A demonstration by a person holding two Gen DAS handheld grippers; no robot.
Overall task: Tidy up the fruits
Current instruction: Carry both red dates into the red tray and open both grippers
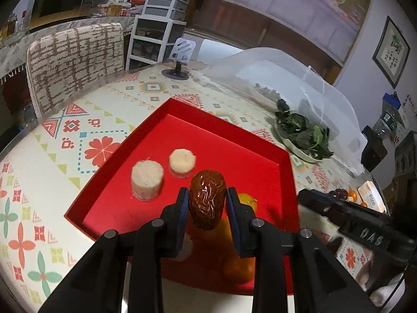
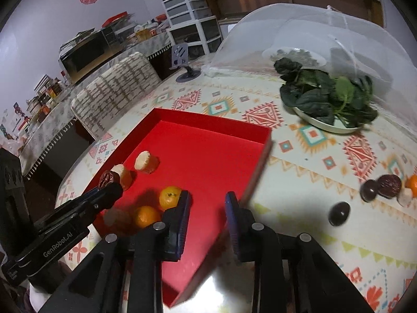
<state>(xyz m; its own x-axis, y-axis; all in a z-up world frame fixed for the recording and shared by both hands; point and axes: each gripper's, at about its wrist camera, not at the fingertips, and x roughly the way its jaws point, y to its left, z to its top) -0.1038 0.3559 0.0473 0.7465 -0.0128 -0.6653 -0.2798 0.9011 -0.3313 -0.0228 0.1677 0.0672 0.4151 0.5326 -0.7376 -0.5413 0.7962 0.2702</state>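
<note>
My left gripper (image 1: pixel 207 199) is shut on a wrinkled brown date (image 1: pixel 207 198) and holds it above the red tray (image 1: pixel 234 140). In the tray lie two pale banana slices (image 1: pixel 147 178) (image 1: pixel 182 162) and two small oranges (image 2: pixel 170 197) (image 2: pixel 146 216). In the right wrist view the left gripper (image 2: pixel 109 182) with the date (image 2: pixel 106 178) is over the tray's left side. My right gripper (image 2: pixel 207 200) is open and empty above the tray's near right rim (image 2: pixel 256 167). More fruit lies on the table at right: dark plums (image 2: pixel 338 213), a date (image 2: pixel 389 185), a banana piece (image 2: pixel 405 198), an orange (image 2: pixel 413 182).
A plate of spinach (image 2: pixel 328 99) stands beyond the tray, beside a mesh food cover (image 2: pixel 299 26). A phone stand (image 2: pixel 182 62) sits at the table's far edge. A patterned chair (image 1: pixel 78 65) stands behind the table on the left.
</note>
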